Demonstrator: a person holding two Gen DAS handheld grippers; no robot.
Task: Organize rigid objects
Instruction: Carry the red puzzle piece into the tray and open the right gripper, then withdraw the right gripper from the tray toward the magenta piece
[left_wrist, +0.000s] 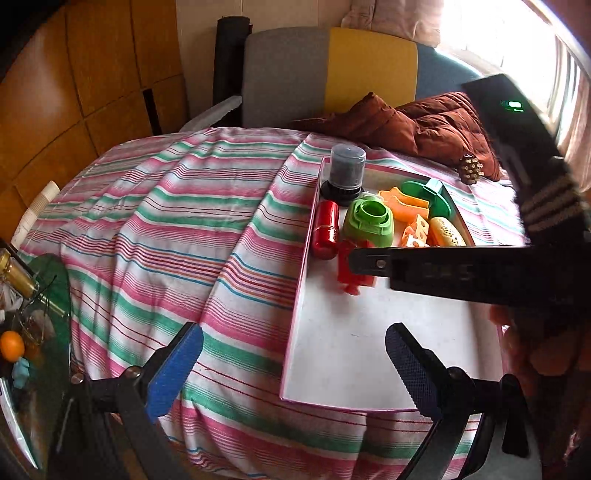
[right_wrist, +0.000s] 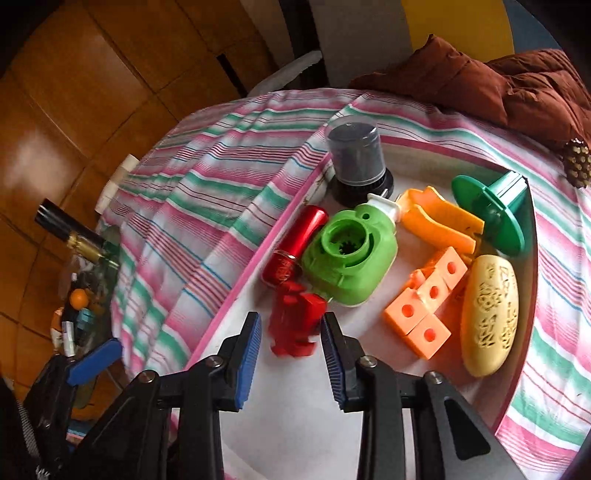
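A white tray with a pink rim (left_wrist: 332, 354) (right_wrist: 236, 288) lies on the striped cloth. In it are a red plastic toy (right_wrist: 295, 321) (left_wrist: 354, 273), a red cylinder (right_wrist: 295, 245) (left_wrist: 327, 229), a green round piece (right_wrist: 351, 258) (left_wrist: 369, 221), a dark canister (right_wrist: 356, 158) (left_wrist: 347, 170), orange pieces (right_wrist: 424, 306), a yellow oval (right_wrist: 489, 314) and a dark green disc (right_wrist: 491, 210). My right gripper (right_wrist: 291, 332) is open, its pads either side of the red toy, which looks blurred. My left gripper (left_wrist: 295, 369) is open and empty over the tray's near left corner.
A brown cushion (left_wrist: 424, 129) and a pine cone (left_wrist: 471, 170) lie behind the tray. A chair (left_wrist: 332, 70) stands beyond the table. A glass side table (left_wrist: 33, 314) with bottles and an orange stands at the left.
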